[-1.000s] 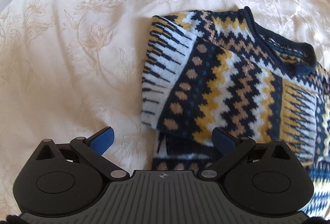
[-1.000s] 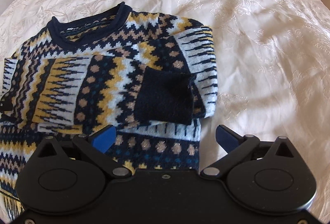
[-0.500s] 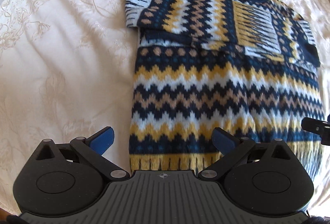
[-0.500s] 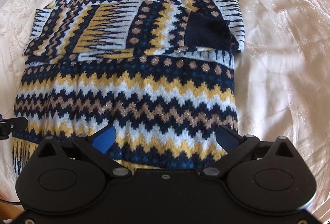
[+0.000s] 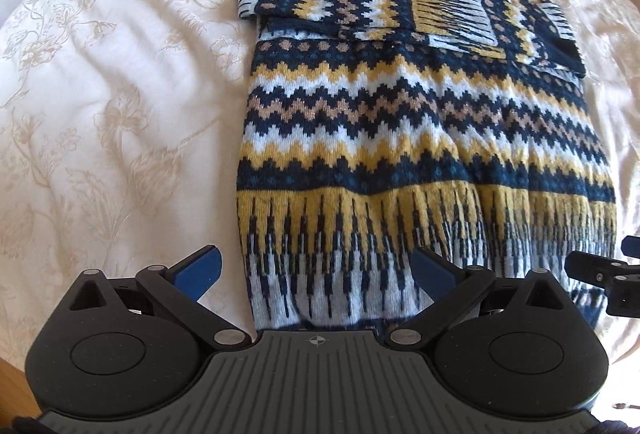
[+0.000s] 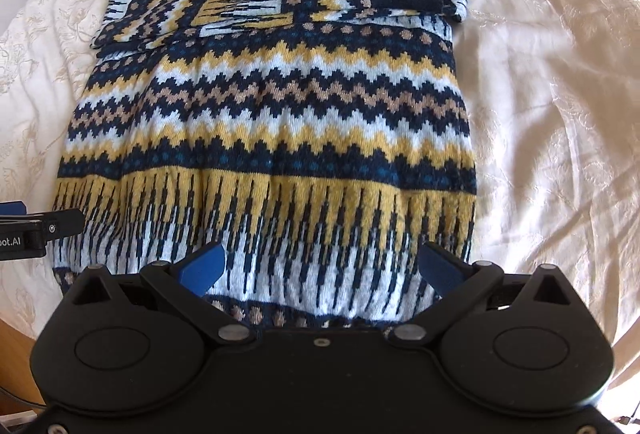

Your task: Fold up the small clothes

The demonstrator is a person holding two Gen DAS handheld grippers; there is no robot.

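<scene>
A navy, yellow, tan and white zigzag-patterned sweater (image 5: 404, 138) lies flat on the bed, collar far, hem near, both sleeves folded across the chest. It also shows in the right wrist view (image 6: 276, 122). My left gripper (image 5: 316, 270) is open and empty above the hem's left corner. My right gripper (image 6: 320, 268) is open and empty above the hem's right part. Each gripper shows at the edge of the other's view: the right one (image 5: 600, 274), the left one (image 6: 36, 230).
A cream bedspread with a floral pattern (image 5: 100, 94) covers the bed all around the sweater, wrinkled to the right (image 6: 560, 94). The bed's near edge and a strip of wooden floor (image 6: 16, 350) lie just below the hem.
Both grippers have drawn back from the folded sleeves near the collar toward the hem, so the whole sweater has come into view. Both stayed open.
</scene>
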